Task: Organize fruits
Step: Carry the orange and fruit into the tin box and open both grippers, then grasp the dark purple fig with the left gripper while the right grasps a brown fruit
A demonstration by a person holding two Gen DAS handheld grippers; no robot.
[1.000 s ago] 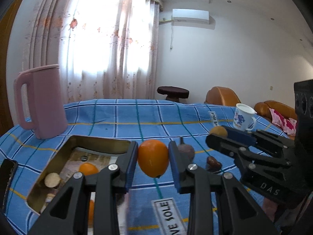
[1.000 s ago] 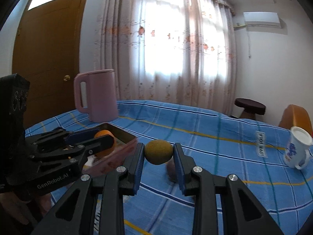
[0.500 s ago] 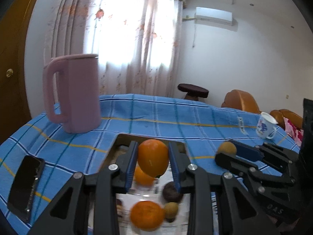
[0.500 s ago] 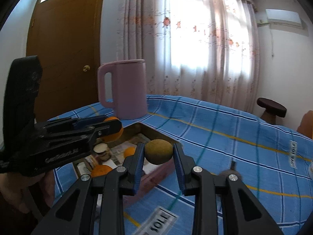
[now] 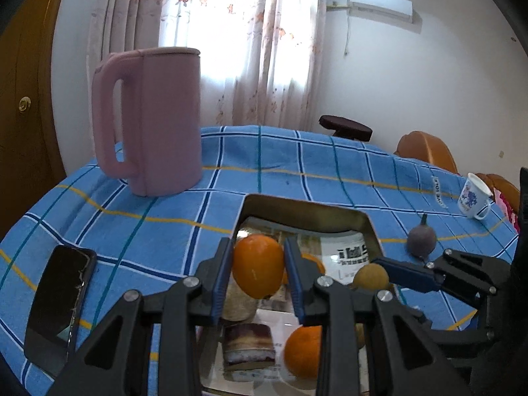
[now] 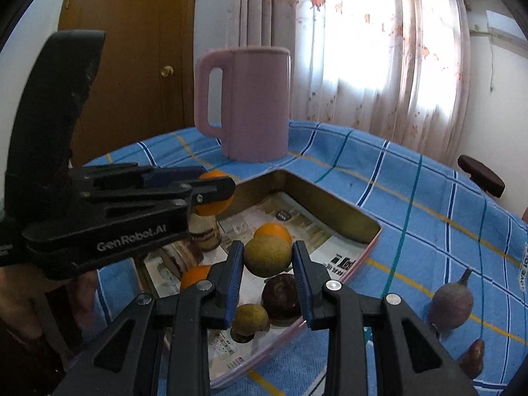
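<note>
Both grippers hang over the tin tray [image 6: 333, 213]: left gripper [image 5: 258, 272] clamped on an orange [image 5: 258, 270], right gripper [image 6: 268, 257] on a greenish-brown fruit [image 6: 268, 255]. Several fruits lie inside; seemingly 2 [image 6: 450, 303] remain on the cloth at right.

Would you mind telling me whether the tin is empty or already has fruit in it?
Not empty. The tin already holds an orange, a dark fruit and a small green one on newspaper.
</note>
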